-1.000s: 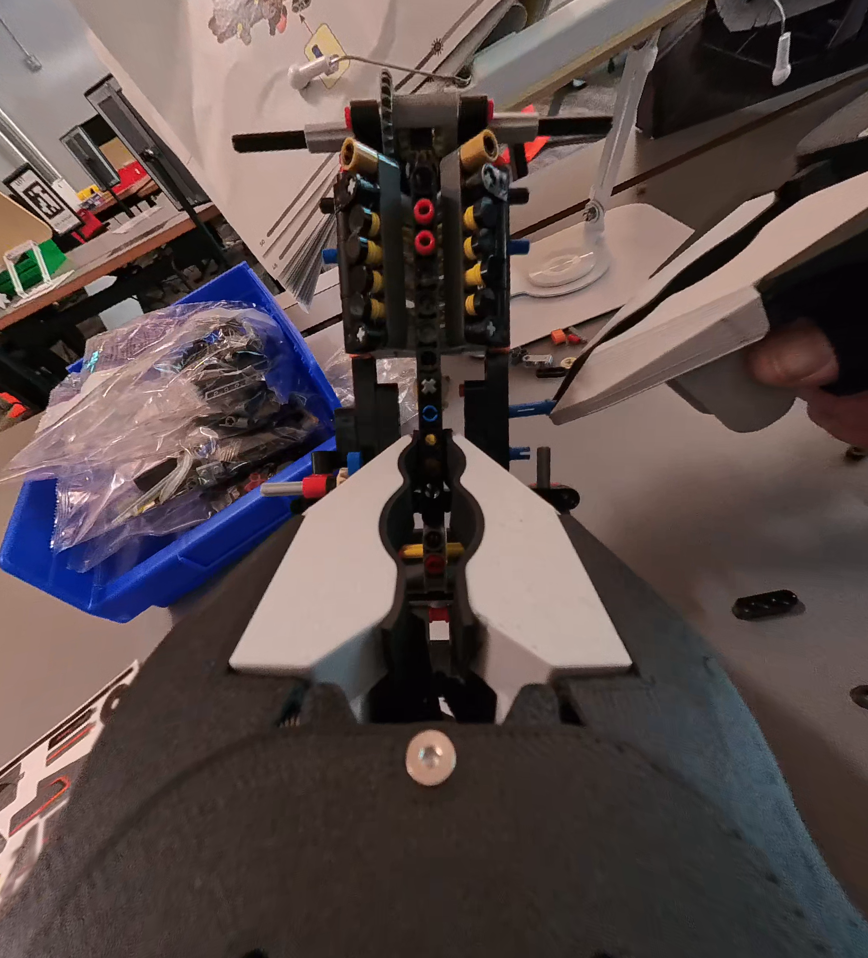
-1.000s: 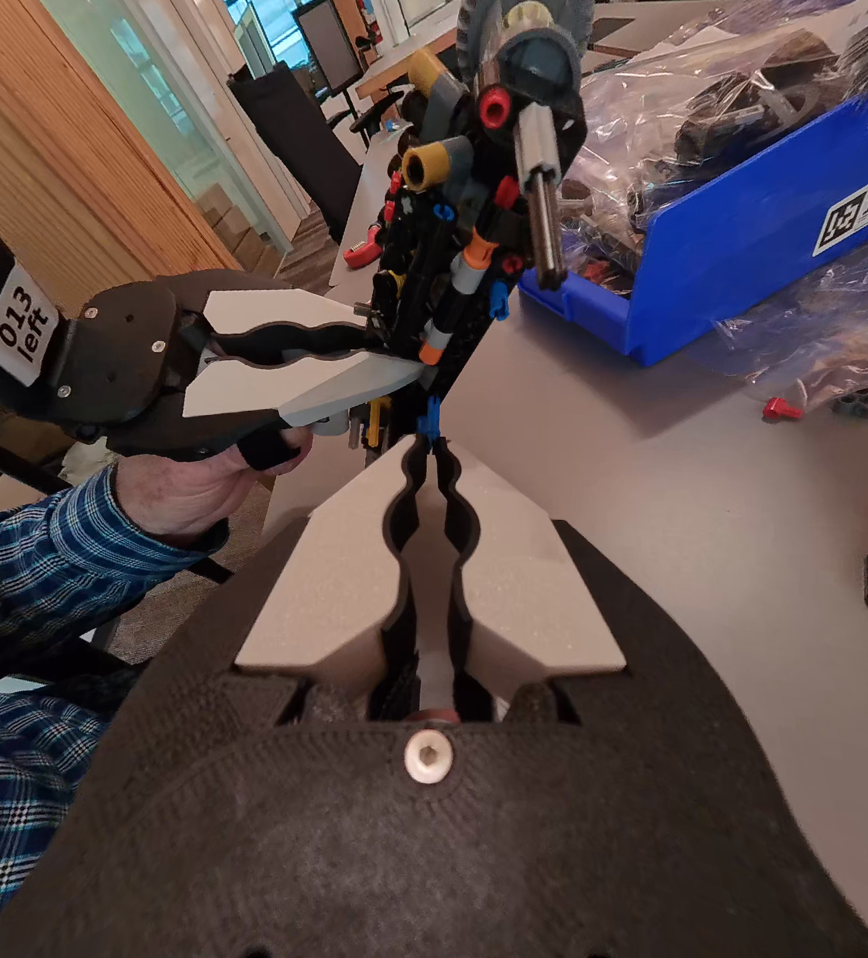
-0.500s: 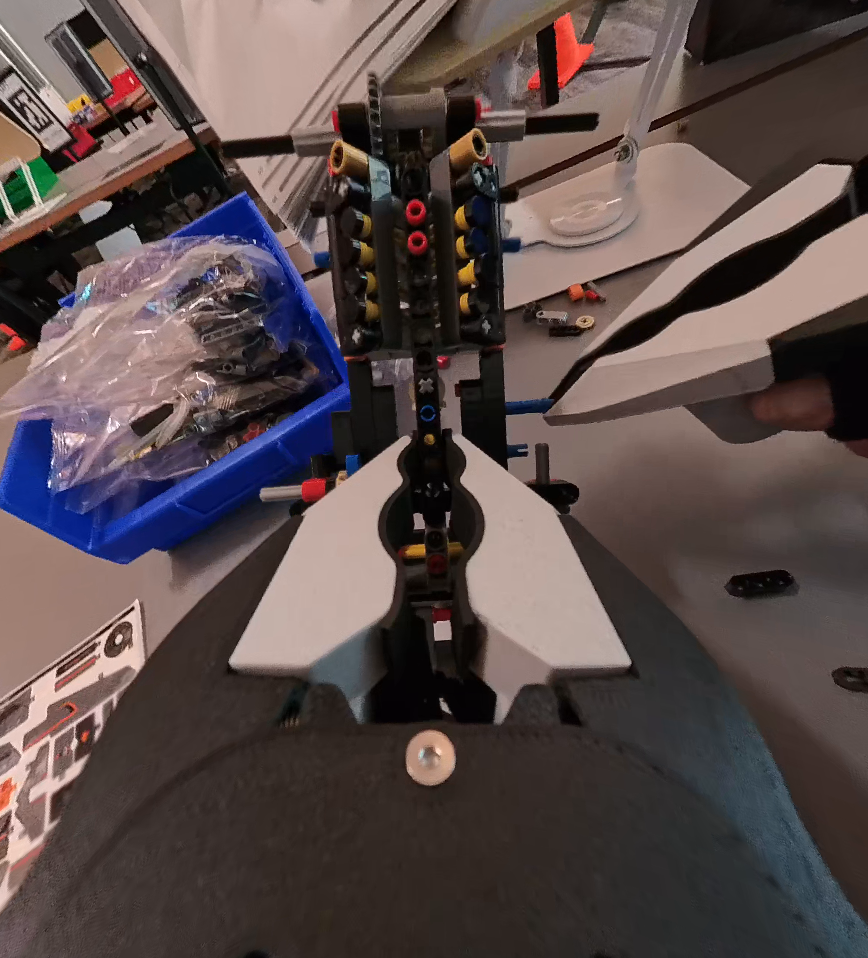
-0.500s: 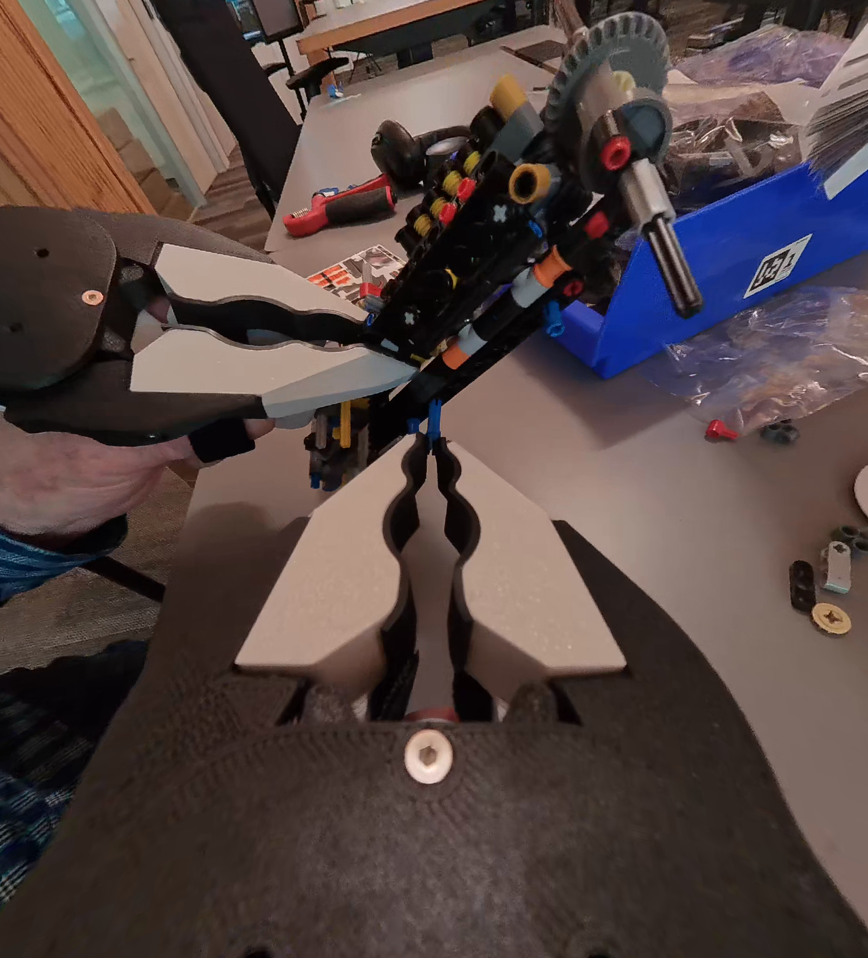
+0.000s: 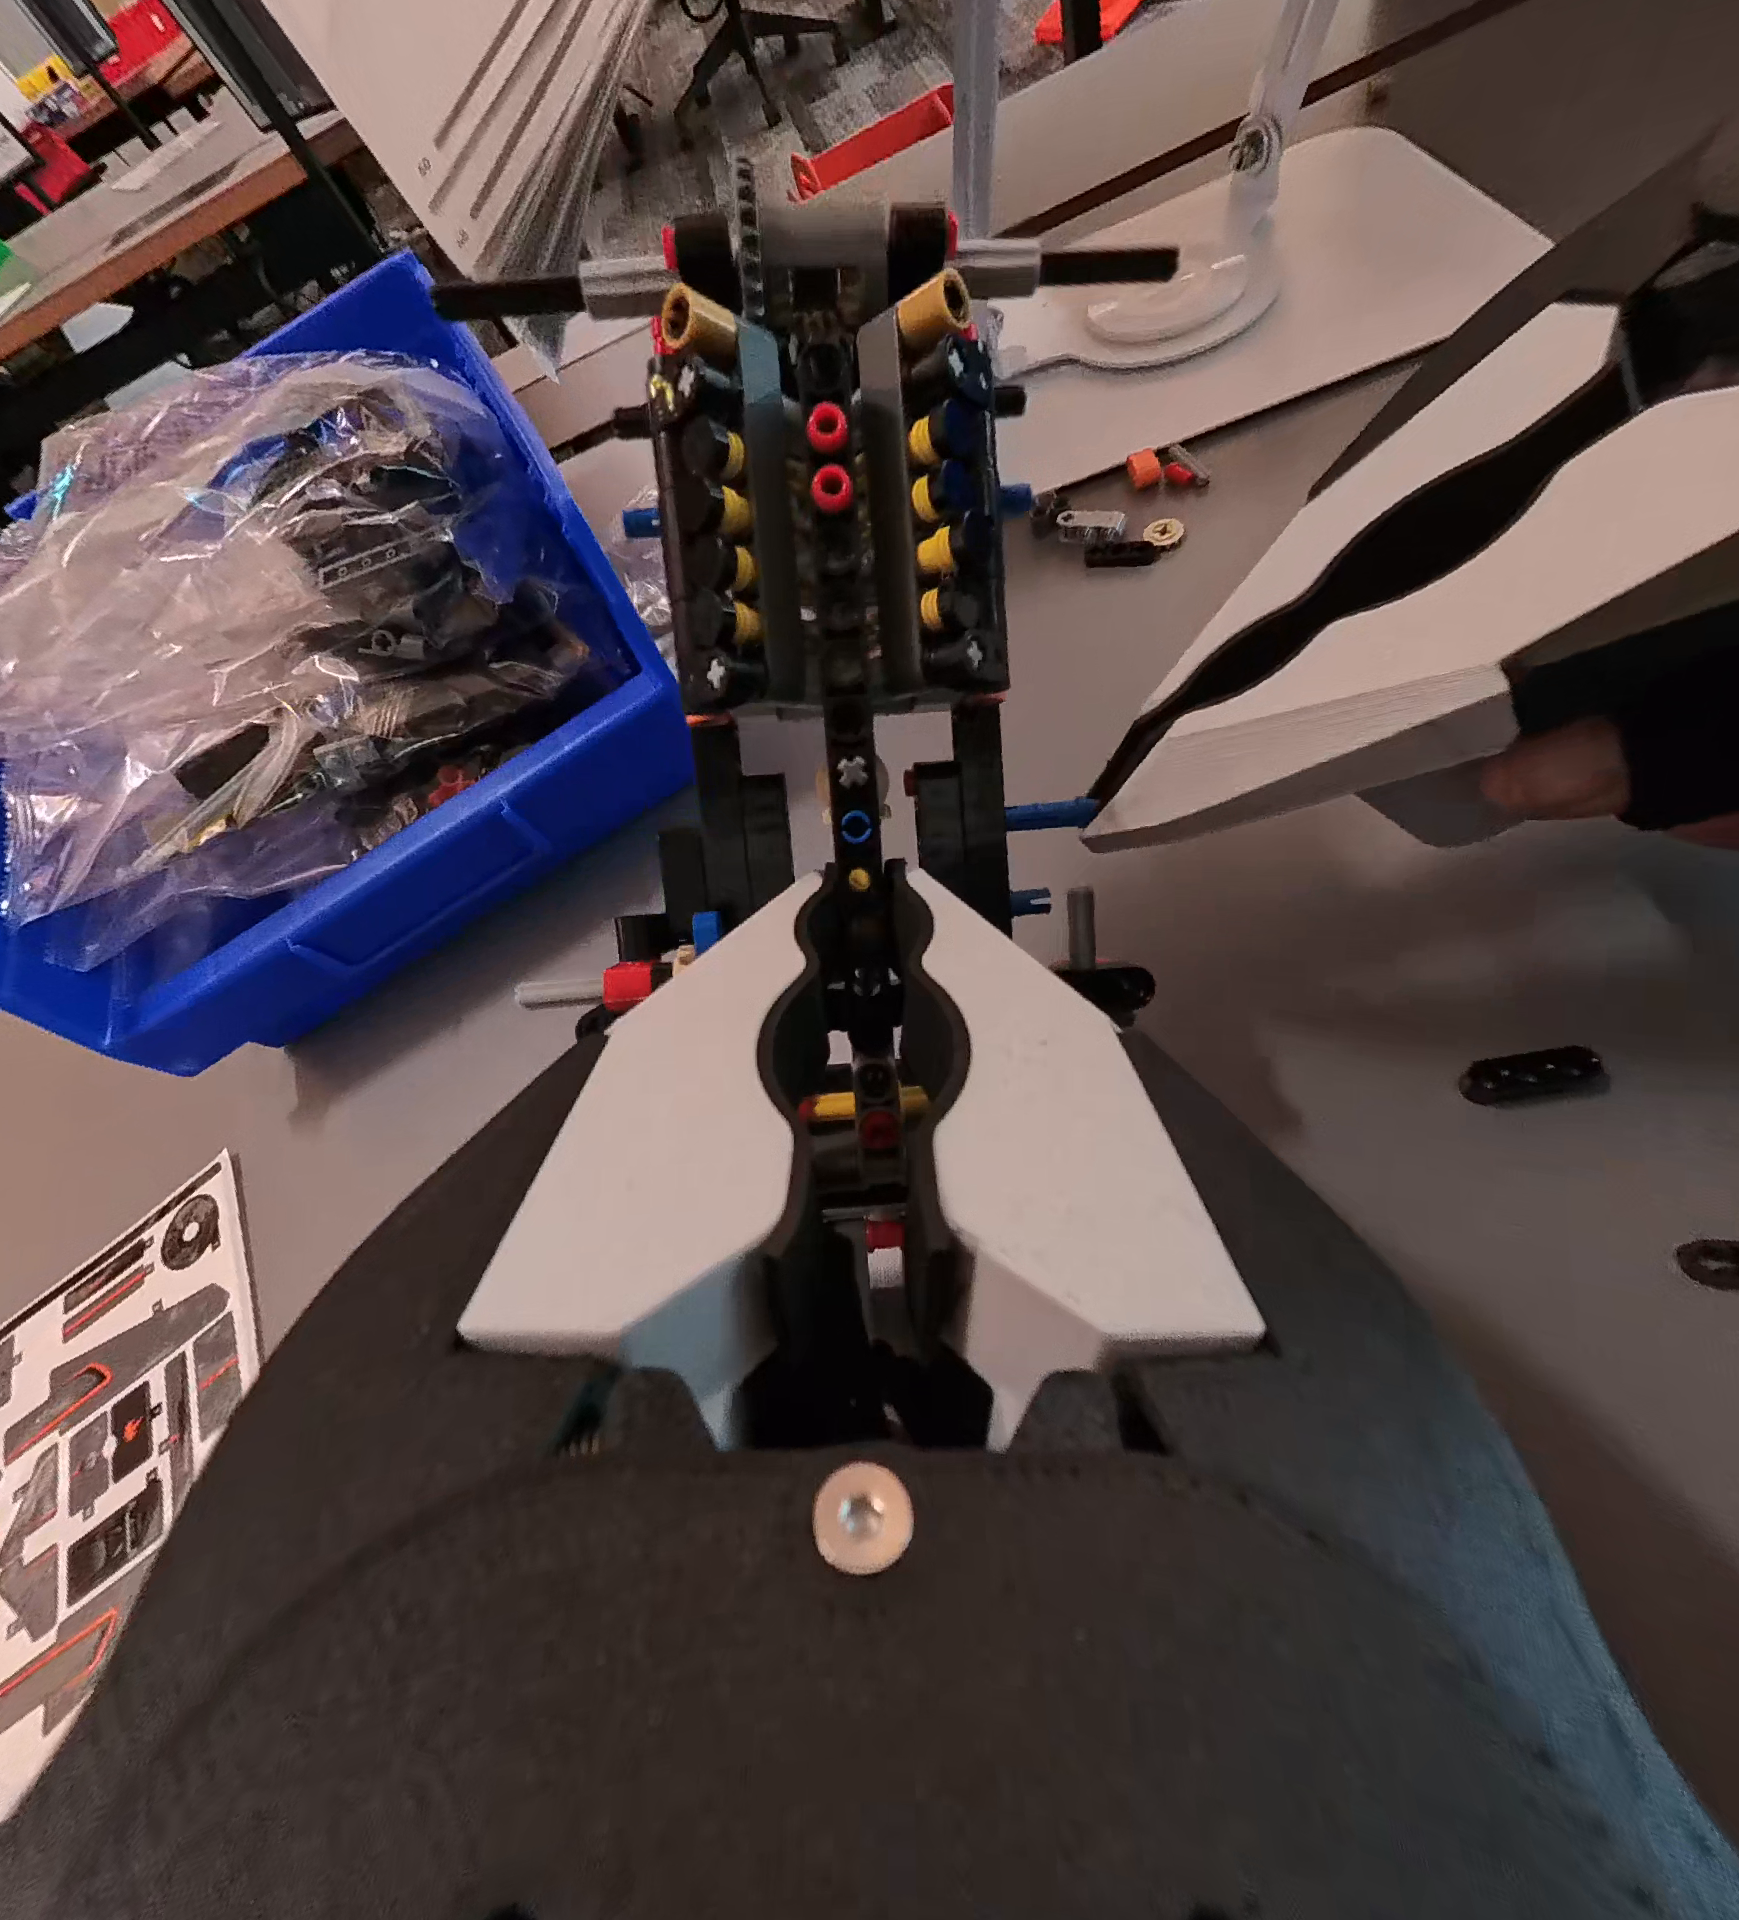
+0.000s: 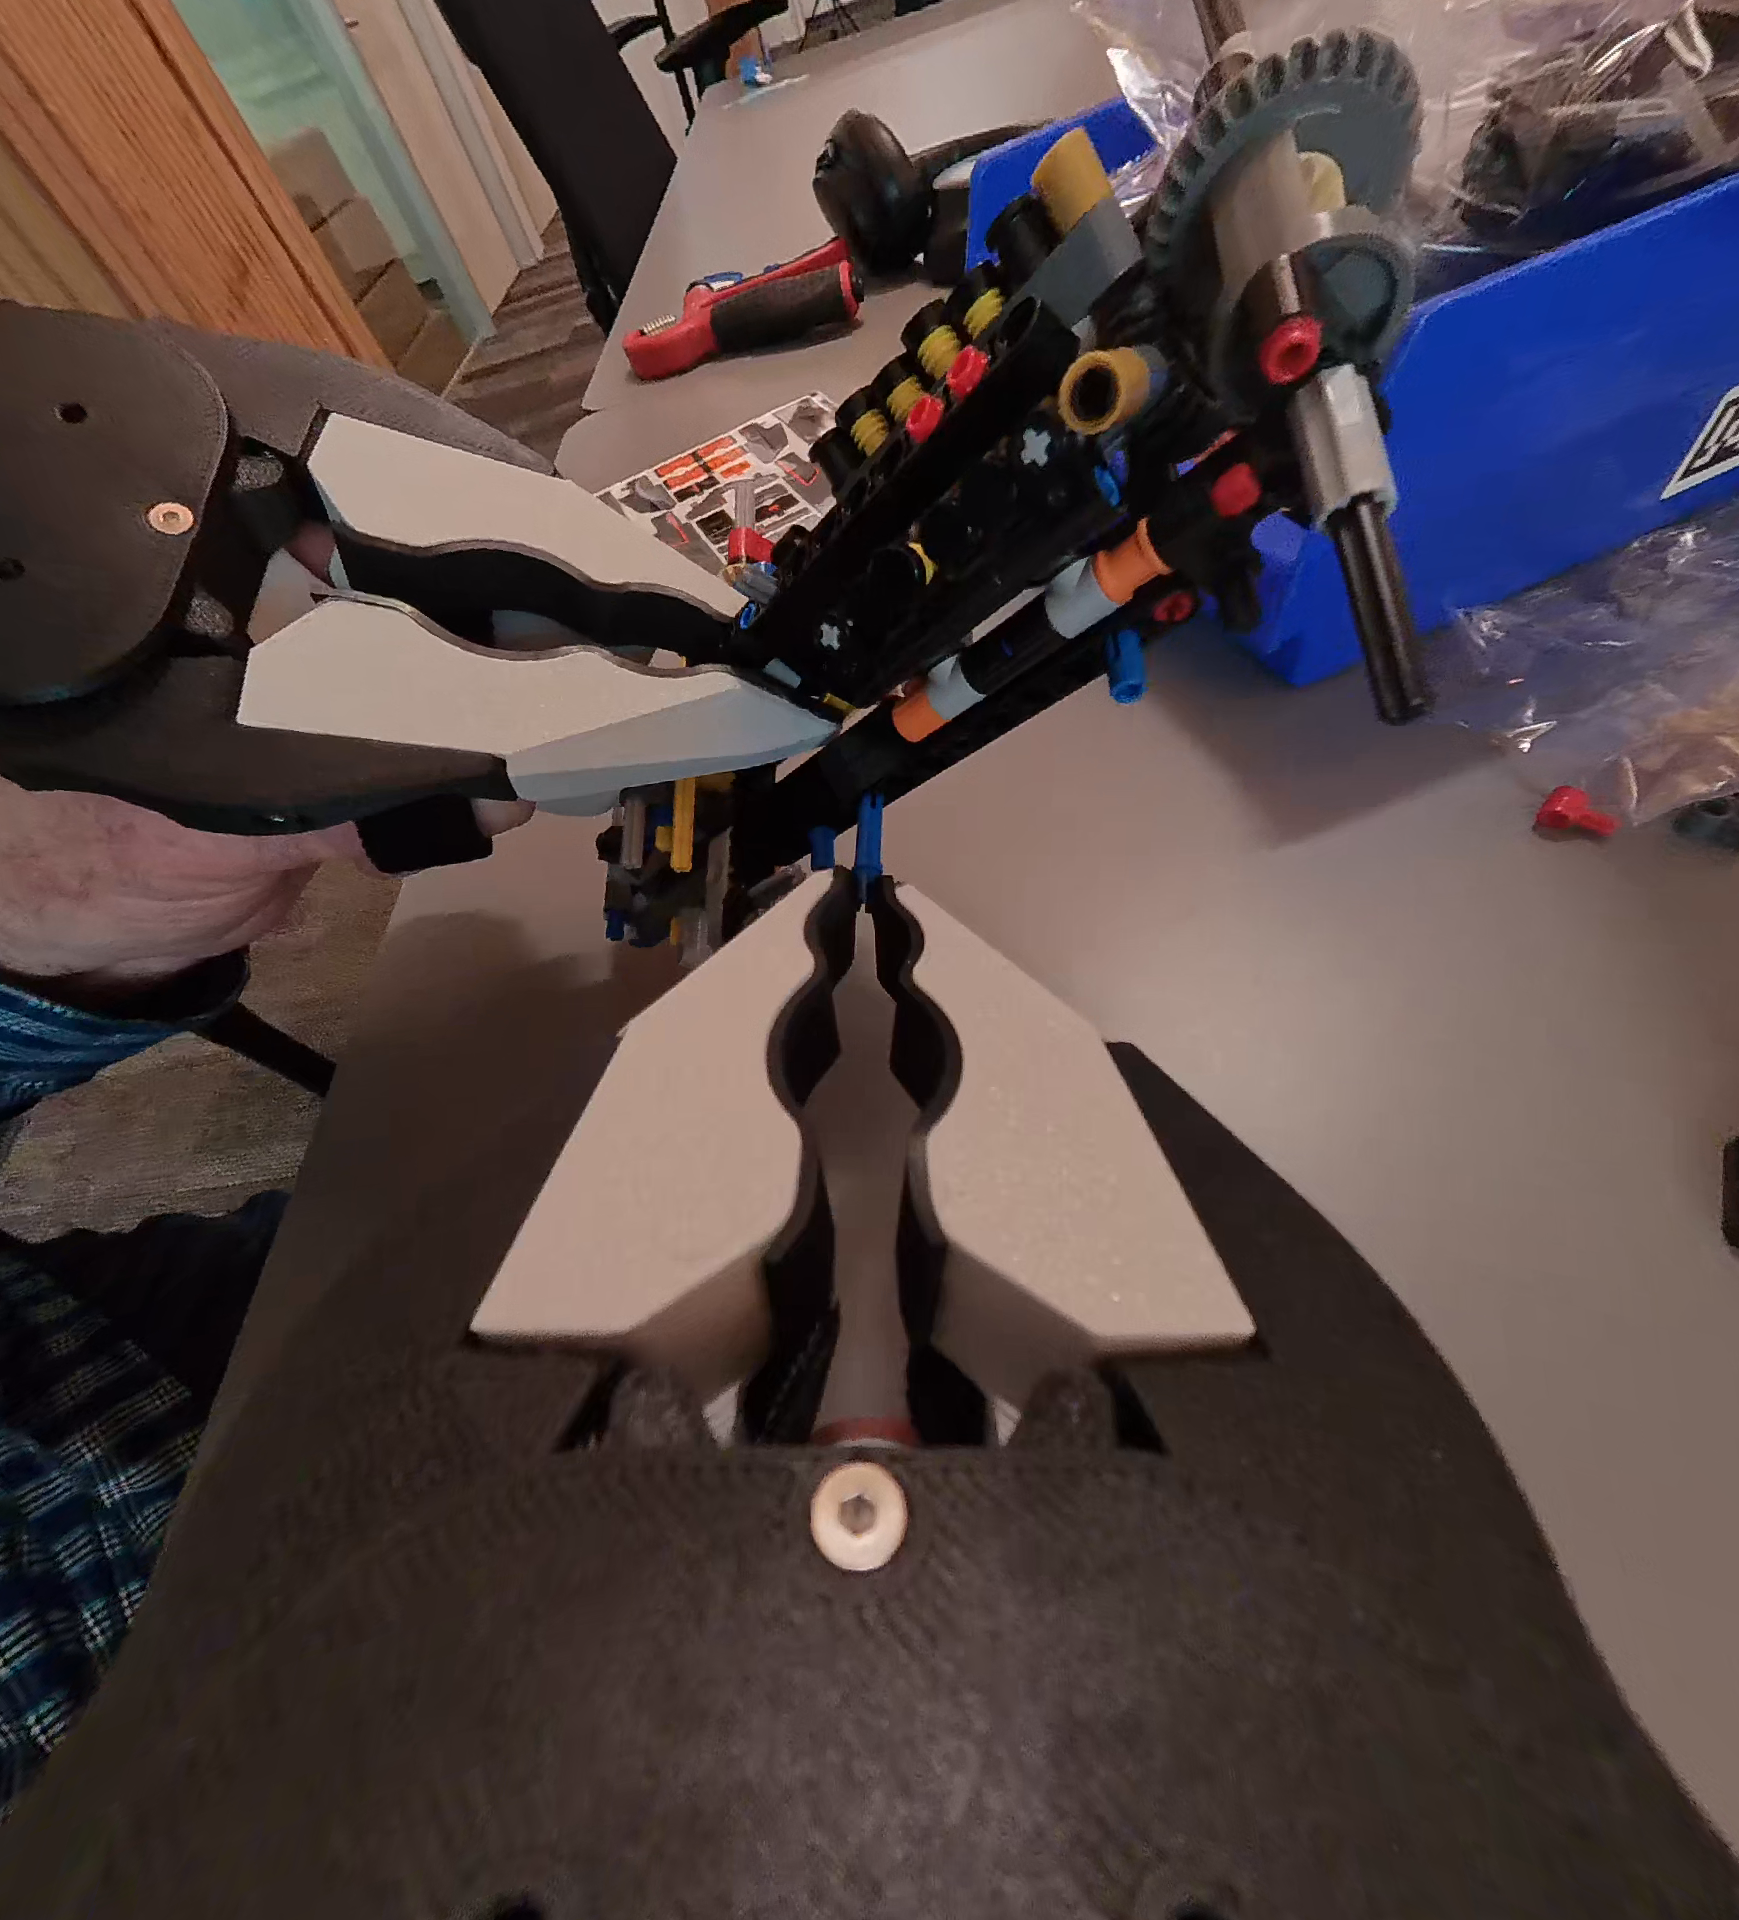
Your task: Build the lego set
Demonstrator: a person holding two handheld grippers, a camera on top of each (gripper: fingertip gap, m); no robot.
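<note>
The lego model (image 5: pixel 829 499) is a black frame with yellow and red pins, a grey gear and a long cross axle on top. My left gripper (image 5: pixel 857 883) is shut on the model's black middle beam and holds it above the grey table. In the right wrist view the model (image 6: pixel 1000 488) leans to the right, with the left gripper (image 6: pixel 792 717) clamped on its lower end. My right gripper (image 6: pixel 860 883) is shut on a blue pin (image 6: pixel 867 831) that sticks out of the model's side. The left wrist view shows this right gripper (image 5: pixel 1093 821) and the pin (image 5: pixel 1047 814).
A blue bin (image 5: pixel 377 935) of bagged parts stands left of the model, and shows as well in the right wrist view (image 6: pixel 1571 416). A sticker sheet (image 5: pixel 65 1403) lies at front left. Loose black beams (image 5: pixel 1530 1075) and small parts (image 5: pixel 1125 530) lie on the table. A red-handled tool (image 6: pixel 740 312) lies farther back. Across from one pair of fingers to the other is roughly 4 cm.
Both grippers have swung together with the model, which now leans to the right in the right wrist view. The left view looks lower, bringing the sticker sheet into sight. Both grips are unchanged.
</note>
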